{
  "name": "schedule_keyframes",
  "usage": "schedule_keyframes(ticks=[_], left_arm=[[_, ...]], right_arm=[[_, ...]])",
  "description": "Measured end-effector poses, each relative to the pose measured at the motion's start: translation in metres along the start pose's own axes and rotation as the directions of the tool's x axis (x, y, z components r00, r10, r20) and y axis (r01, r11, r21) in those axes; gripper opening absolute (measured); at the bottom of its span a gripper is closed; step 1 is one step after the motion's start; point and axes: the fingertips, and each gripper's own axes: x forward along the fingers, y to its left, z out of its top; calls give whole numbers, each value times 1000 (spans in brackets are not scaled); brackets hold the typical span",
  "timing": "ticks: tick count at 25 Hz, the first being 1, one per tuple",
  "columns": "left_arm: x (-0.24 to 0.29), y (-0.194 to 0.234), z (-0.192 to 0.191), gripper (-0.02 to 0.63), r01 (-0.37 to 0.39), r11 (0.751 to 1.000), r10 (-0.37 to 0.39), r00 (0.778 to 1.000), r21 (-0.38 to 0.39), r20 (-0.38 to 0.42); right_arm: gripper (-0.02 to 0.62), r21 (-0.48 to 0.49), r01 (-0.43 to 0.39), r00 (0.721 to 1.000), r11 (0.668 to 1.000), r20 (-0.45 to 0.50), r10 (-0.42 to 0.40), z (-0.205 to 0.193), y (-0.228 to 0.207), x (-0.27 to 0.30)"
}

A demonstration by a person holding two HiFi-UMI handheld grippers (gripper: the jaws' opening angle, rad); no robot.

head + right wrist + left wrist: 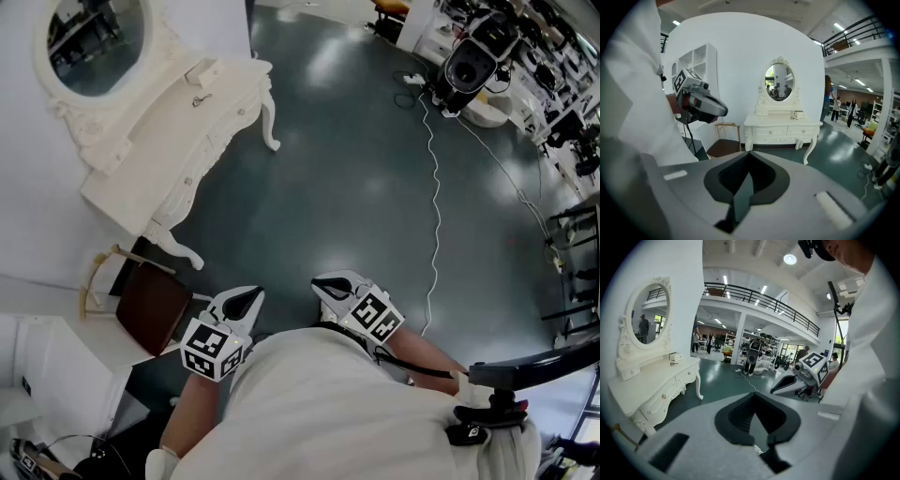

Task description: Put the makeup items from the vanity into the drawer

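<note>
The left gripper's [753,396] jaws are closed tip to tip, with only a thin wedge of green floor [722,385] showing behind them and nothing held. The right gripper's [749,154] jaws meet the same way, also empty. Both are held close to the person's white top [347,412], well apart from the white vanity [783,124]. Each carries a cube [214,349] with black-and-white square markers. On the vanity top, under the oval mirror [778,80], sit a small white box [798,114] and a small dark thing [199,100], possibly makeup; any label is too small to read. The drawer [771,131] fronts are closed. A brown-seated chair [723,147] stands beside the vanity.
</note>
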Motion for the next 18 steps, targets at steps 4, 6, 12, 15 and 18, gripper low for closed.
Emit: schedule_keyframes(ticks=[4,6,12,15,18], left_arm=[[-26,16,-14,3,0,1000,0,1000,2,15],[-36,24,-22,3,-9,1000,9,1000,-9,17],[-43,27,-45,3,-53,997,54,998,-59,12],[-33,23,-47,3,-82,994,84,996,-77,22],[-2,27,-28,3,-126,986,129,991,-113,17]], right_arm=[[0,-8,18,1000,1000,2,-18,8,21,24],[0,-14,14,1000,1000,1,-14,12,30,33],[0,-23,-39,998,999,-39,38,-1,48,33],[0,-34,-70,996,997,-48,69,-10,40,27],[0,-39,-115,992,993,-46,114,-11,-1,22]])
